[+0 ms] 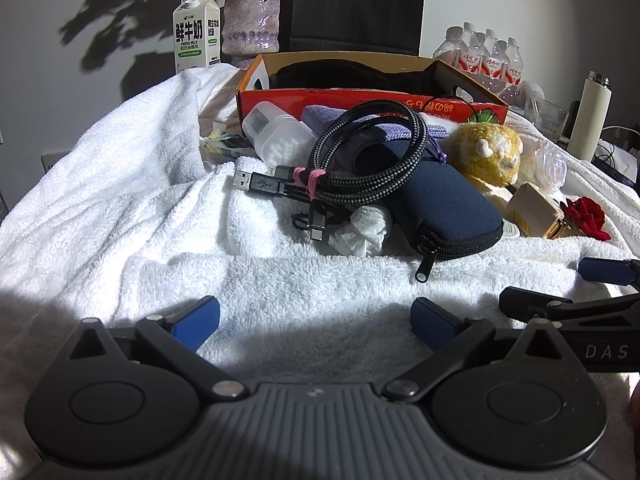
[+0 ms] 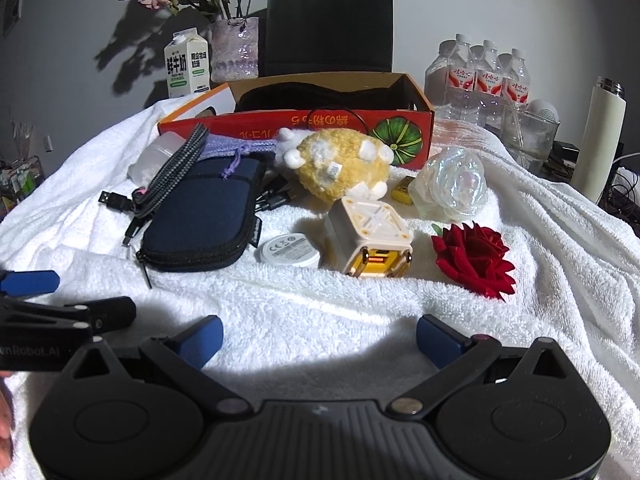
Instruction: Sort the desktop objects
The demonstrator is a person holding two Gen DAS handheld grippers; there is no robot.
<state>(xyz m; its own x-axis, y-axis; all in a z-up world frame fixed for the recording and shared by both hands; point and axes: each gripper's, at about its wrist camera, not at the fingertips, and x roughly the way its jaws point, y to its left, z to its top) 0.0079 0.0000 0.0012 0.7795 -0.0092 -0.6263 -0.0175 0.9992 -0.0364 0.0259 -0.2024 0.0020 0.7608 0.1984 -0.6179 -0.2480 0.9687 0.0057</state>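
Across the white towel [image 1: 120, 216] covering the counter, the clutter to be sorted lies in a heap ahead of both tools, in front of an open red cardboard box [image 2: 400, 120]. The left tool [image 1: 316, 322] has its blue pads spread wide over bare towel, gripping nothing; the right tool [image 2: 320, 340] is likewise spread and empty, and the two sit side by side. From the left tool the navy zip pouch [image 1: 436, 208] lies ahead and slightly right, its long axis running away toward the box, zipper pull nearest; a coiled braided cable [image 1: 368, 152] rests on its far end, with a crumpled tissue [image 1: 360, 232] just beside it. From the right tool, the cream charger cube [image 2: 368, 236], the white round puck [image 2: 288, 250] marked CE, and the red rose [image 2: 474, 260] lie closest ahead, so the right hand seems better placed for those, the left for pouch and cable. A yellow plush toy [image 2: 344, 168] sits behind the cube. Readable writing: "FRESH MILK" under Chinese characters on the milk carton [image 1: 196, 32], "DAS" on the right tool's arm seen from the left, "enRobot.AI" on the left tool's arm seen from the right.
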